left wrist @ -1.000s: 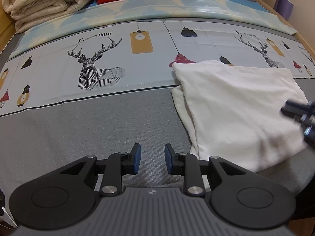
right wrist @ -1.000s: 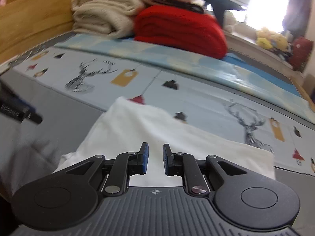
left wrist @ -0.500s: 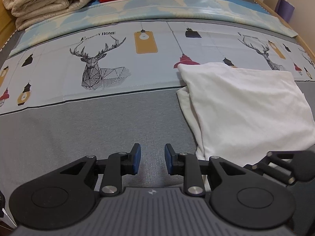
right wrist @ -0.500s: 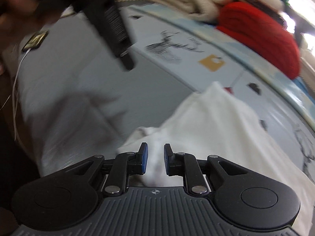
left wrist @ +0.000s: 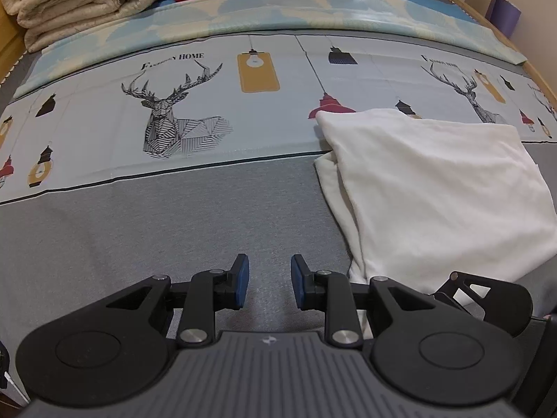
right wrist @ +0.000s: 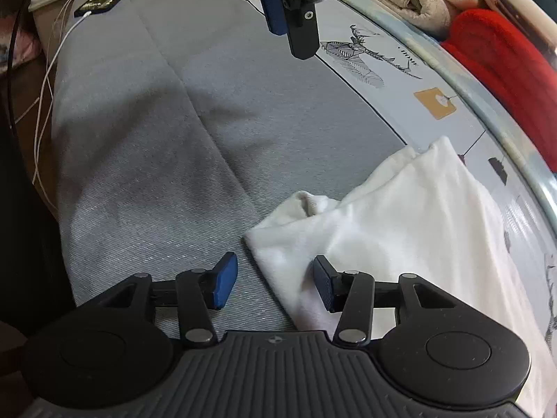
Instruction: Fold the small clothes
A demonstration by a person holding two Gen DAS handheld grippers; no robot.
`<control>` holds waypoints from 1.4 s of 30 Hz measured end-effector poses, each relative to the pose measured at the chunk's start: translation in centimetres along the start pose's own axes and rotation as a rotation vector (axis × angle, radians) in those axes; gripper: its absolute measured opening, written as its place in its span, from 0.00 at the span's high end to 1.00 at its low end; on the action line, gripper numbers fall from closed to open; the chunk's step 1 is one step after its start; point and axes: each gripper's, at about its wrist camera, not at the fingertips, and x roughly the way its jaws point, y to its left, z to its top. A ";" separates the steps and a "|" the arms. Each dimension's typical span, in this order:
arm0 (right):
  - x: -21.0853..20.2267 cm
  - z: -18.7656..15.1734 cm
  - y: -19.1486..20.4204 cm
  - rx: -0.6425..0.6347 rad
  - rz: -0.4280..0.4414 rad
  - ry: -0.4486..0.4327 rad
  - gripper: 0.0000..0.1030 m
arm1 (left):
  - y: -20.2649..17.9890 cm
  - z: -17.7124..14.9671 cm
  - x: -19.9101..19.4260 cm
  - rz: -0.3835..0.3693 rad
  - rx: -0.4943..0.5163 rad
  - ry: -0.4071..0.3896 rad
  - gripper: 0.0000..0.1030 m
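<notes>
So far we have the white garment (right wrist: 400, 230) folded over into a soft, fleecy rectangle at three o'clock on the grey bed cover (right wrist: 146, 160). More folds remain, we judge. Our right gripper (right wrist: 275, 285), just opened, straddles its near corner; our left gripper (left wrist: 266, 280) is narrow, empty.

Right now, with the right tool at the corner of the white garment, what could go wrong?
1. The right tool, which has just been opening, straddles only the garment edge; it may pinch one layer or the grey cover.
2. The layers look uneven at the left edge, so the fold may skew.
</notes>
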 end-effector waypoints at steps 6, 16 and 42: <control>-0.3 -0.7 -0.2 -0.024 -0.017 0.008 0.76 | -1.5 0.7 0.5 -0.010 0.011 0.005 0.72; -2.9 -1.1 -2.0 0.050 -0.008 -0.074 0.96 | -2.7 1.9 1.1 -0.110 -0.114 0.026 0.44; -12.5 -5.8 -8.1 0.288 -0.026 -0.279 0.96 | -7.3 5.0 9.5 -0.317 -0.424 0.209 0.76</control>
